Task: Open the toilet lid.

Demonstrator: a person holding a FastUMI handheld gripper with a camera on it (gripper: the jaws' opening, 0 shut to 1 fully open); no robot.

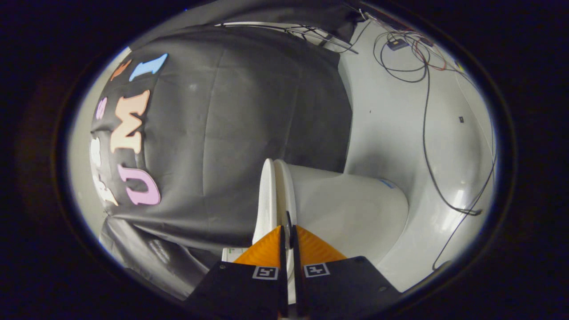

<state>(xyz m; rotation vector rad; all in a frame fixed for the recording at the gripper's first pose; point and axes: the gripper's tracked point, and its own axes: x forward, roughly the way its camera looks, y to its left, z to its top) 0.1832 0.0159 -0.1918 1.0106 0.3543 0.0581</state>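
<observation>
Toilet lid [268,195] stands edge-on just ahead of the gripper [289,231], whose two fingers are nearly closed, pinching its thin rim, with the white toilet bowl [351,209] beside it.

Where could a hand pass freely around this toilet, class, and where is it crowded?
Free: the bare white floor between the toilet bowl and the loose cables. Crowded: the lid lies close to the black cloth, and the gripper fingers look pinched on the rim there.
</observation>
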